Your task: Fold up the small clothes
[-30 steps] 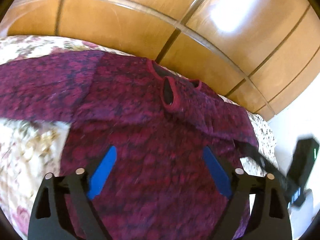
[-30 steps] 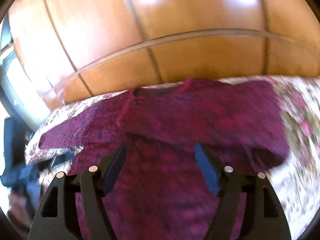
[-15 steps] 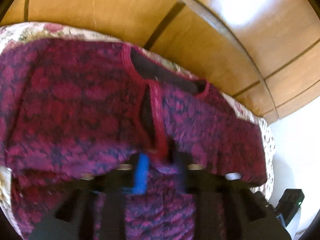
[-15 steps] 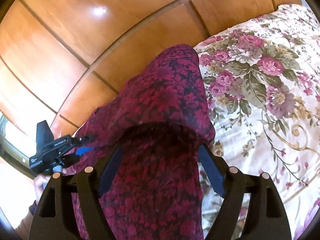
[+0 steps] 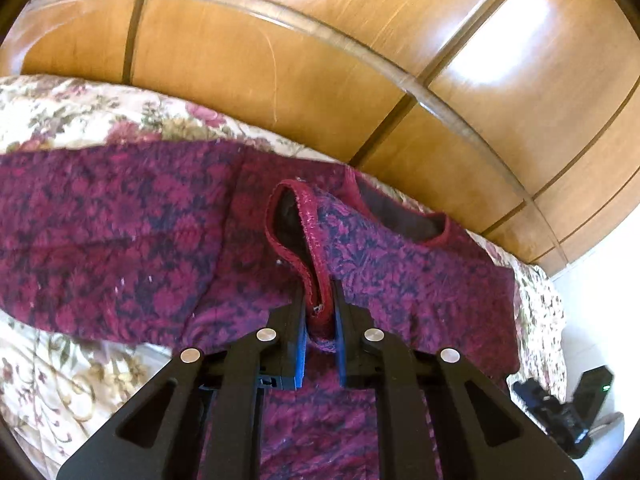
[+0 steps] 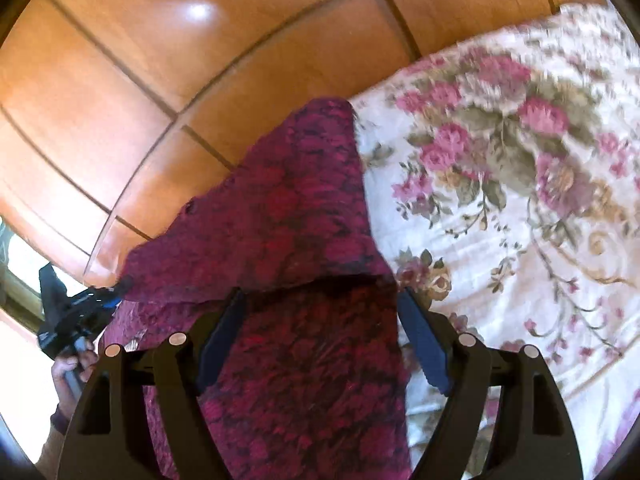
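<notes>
Left claw (image 5: 319, 312) was clamped on the sleeve cuff (image 5: 310, 240) of the maroon sweater (image 5: 120, 232), its jaws closing in on the red ribbed edge, which stood pinched between the two pads and rose above them in a loop with the dark inside showing. Behind the cuff the sweater lay spread across the floral bedspread (image 5: 68, 108), its neckline (image 5: 404, 220) toward the wooden headboard (image 5: 280, 72). At the lower right of that view a black device sat blurred beside the bed's edge — the right claw's housing, as far as could be told.

Right claw (image 6: 320, 336) stood with its jaws wide apart, nothing pressed between them. A folded band of the sweater (image 6: 296, 220) ran up between the blue pads (image 6: 422, 344) without either pad pressing it, and a sleeve's fold edge crossed just ahead of the tips. To the right the floral bedspread (image 6: 520, 200) lay bare of clothing. At the far left of this view a hand (image 6: 70, 364) held the left claw's black body — its tip met the sweater's edge there.
</notes>
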